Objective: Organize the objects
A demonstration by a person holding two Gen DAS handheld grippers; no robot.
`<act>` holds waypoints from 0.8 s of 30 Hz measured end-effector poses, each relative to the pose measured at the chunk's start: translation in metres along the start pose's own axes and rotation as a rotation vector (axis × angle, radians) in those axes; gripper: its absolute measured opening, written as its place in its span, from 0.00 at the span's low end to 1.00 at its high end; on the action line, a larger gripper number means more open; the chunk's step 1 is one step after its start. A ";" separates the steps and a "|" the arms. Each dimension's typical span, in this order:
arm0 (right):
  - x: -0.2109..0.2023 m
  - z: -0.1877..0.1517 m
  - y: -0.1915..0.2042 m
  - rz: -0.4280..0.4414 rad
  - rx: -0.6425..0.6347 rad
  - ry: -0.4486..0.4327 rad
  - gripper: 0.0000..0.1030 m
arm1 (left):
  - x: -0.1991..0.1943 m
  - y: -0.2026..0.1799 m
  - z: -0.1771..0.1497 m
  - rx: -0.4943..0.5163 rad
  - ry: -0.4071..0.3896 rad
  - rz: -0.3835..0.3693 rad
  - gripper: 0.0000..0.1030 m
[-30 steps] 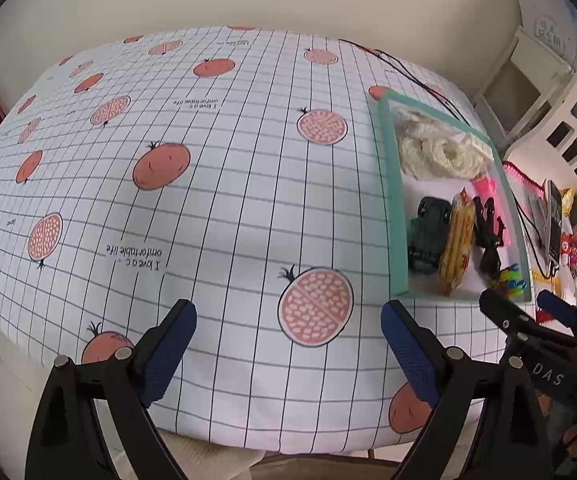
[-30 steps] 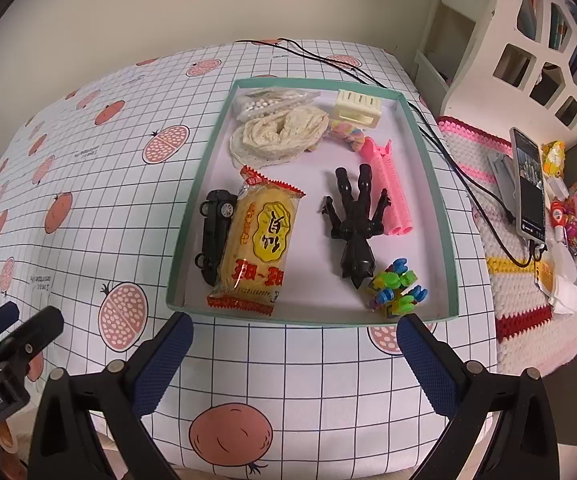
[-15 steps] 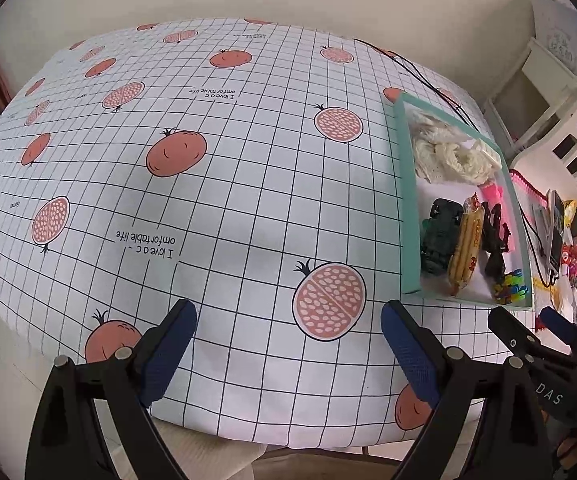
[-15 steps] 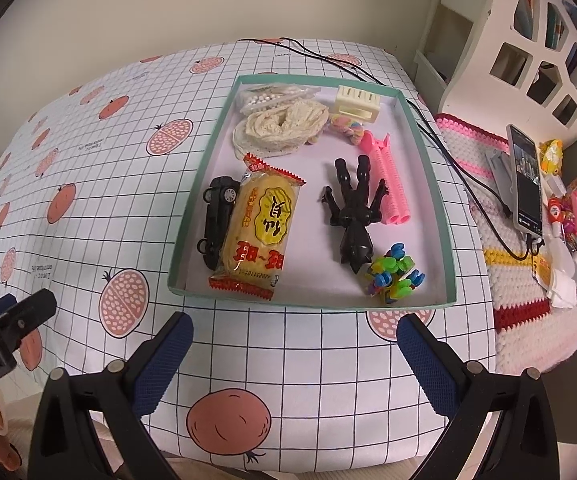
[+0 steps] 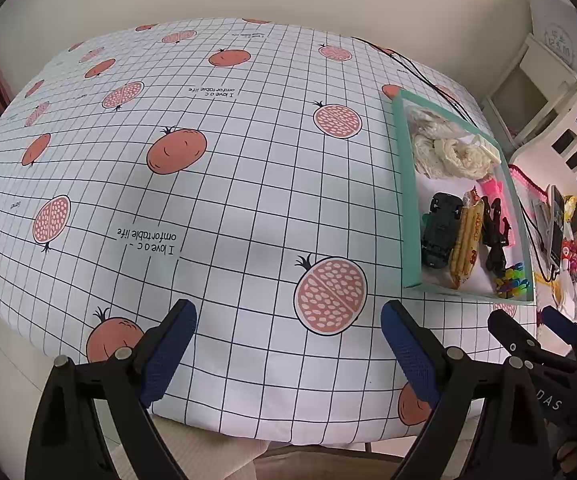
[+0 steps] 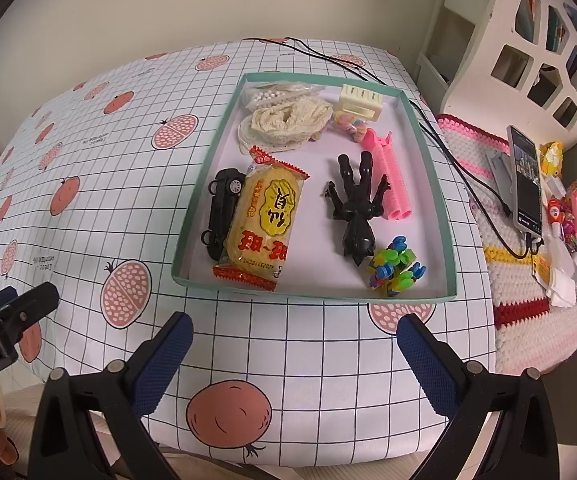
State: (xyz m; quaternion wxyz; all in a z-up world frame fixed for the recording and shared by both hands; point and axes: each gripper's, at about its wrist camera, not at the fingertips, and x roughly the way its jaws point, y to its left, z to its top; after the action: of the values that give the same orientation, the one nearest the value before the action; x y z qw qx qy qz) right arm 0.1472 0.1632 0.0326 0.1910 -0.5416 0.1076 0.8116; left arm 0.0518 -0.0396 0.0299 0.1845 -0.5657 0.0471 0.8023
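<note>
Left gripper point(image 5: 288, 344) held wide open above the near edge of a pomegranate-print tablecloth point(image 5: 208, 184).

To its right on the cloth sits a teal-rimmed tray point(image 5: 402, 200) holding cream lace point(image 5: 448, 152) at the far end, then a black toy car point(image 5: 440, 228), a yellow snack packet point(image 5: 464, 248), a black figure point(image 5: 496, 236) and bright plastic clips point(image 5: 512, 282) at the near corner. The right gripper point(image 5: 536, 328) shows just right of the tray's near corner.

A white cut-out shelf unit point(image 6: 528, 40) stands by the wall beyond the right edge of the table, above a pink, white and red crocheted mat point(image 6: 508, 280). A smartphone point(image 6: 525, 184) lies on the mat, a black cable point(image 6: 484, 196) plugged into it, with small colourful trinkets point(image 6: 568, 208) just beside.
</note>
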 end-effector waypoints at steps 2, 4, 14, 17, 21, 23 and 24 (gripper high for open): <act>0.000 0.000 0.000 0.002 0.001 0.000 1.00 | -0.001 -0.001 -0.001 0.004 -0.002 -0.003 0.91; 0.000 0.000 -0.001 0.001 0.002 0.000 1.00 | -0.001 -0.001 -0.001 0.005 0.000 -0.006 0.91; 0.001 0.000 -0.001 0.002 0.000 0.002 1.00 | 0.001 -0.002 -0.002 0.011 0.009 -0.006 0.91; 0.001 0.000 -0.001 0.001 0.000 0.002 1.00 | 0.001 -0.002 -0.002 0.012 0.010 -0.005 0.91; 0.001 0.000 -0.002 0.001 0.000 0.002 1.00 | 0.002 -0.002 -0.001 0.012 0.009 -0.004 0.91; 0.001 0.000 -0.002 0.001 0.000 0.001 1.00 | 0.002 -0.002 -0.001 0.014 0.009 -0.005 0.91; 0.001 0.000 -0.002 0.002 0.000 0.001 1.00 | 0.002 -0.002 -0.001 0.014 0.008 -0.004 0.91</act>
State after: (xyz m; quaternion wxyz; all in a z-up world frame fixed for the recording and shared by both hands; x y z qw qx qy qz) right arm 0.1476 0.1649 0.0316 0.1901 -0.5419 0.1081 0.8115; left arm 0.0531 -0.0379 0.0281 0.1896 -0.5678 0.0524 0.7993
